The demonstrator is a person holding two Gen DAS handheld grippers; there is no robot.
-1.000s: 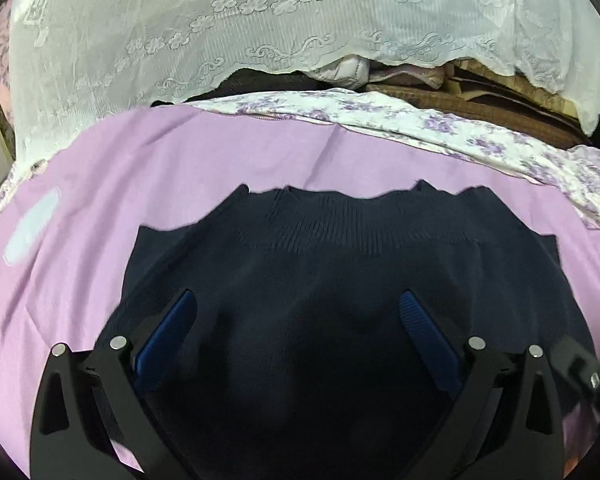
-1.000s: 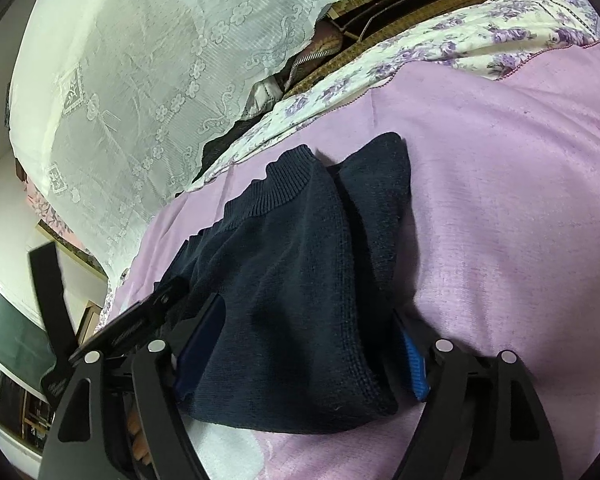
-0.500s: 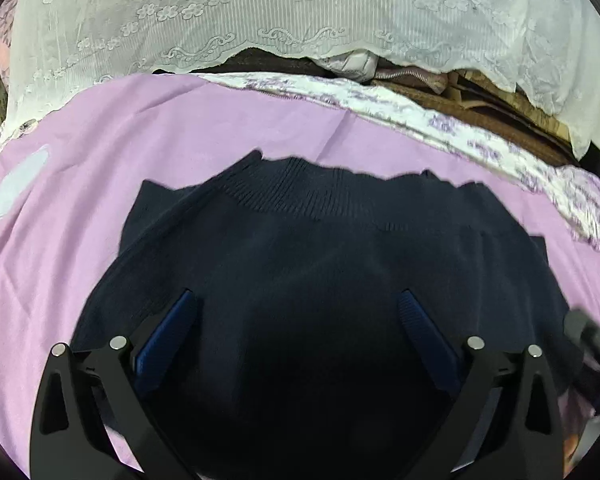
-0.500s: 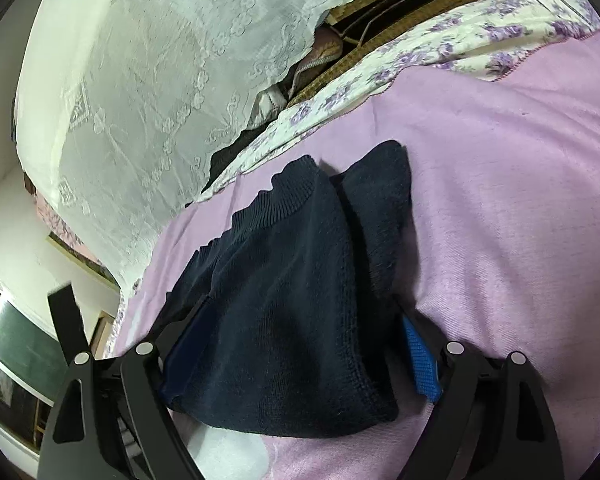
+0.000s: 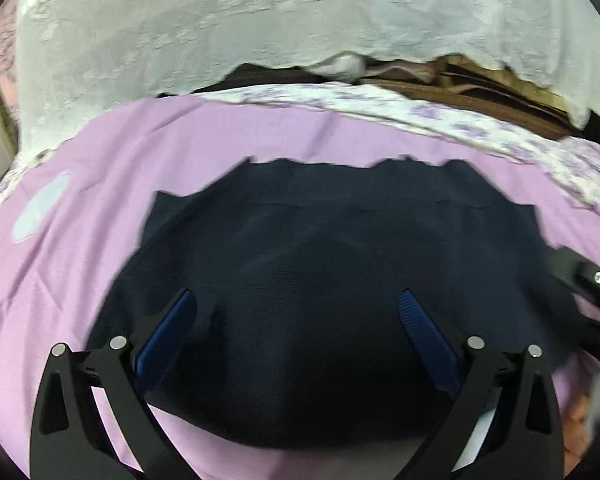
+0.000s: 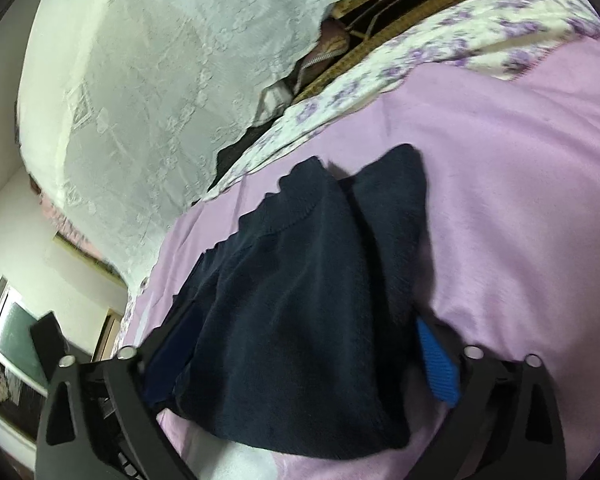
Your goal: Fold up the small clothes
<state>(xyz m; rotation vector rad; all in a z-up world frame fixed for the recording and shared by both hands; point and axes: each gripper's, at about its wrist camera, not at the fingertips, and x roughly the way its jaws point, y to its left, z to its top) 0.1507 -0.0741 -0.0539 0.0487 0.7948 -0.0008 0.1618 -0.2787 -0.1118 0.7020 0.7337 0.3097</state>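
The dark sweater (image 5: 320,300) is laid folded on the purple sheet (image 5: 100,208). The right gripper (image 6: 300,344), whose jaws have just been opening, and the left gripper (image 5: 296,320) are spread wide over it, nothing pinched. A fresh grasp at an edge is probably needed next.

Left tongs (image 5: 296,312): black angular plastic arms, dark blue ribbed pads, silver round screws at the joints. Right tongs (image 6: 300,344): same black arms and silver screws, brighter blue ribbed pad.

Soft, even indoor light, no glare. Both fisheye views bend strongly toward dark rounded corners. Motion blur smears the lace curtain (image 5: 228,20); the navy garment (image 6: 300,320) reads nearly black, shading the sheet (image 6: 520,200) beside it.
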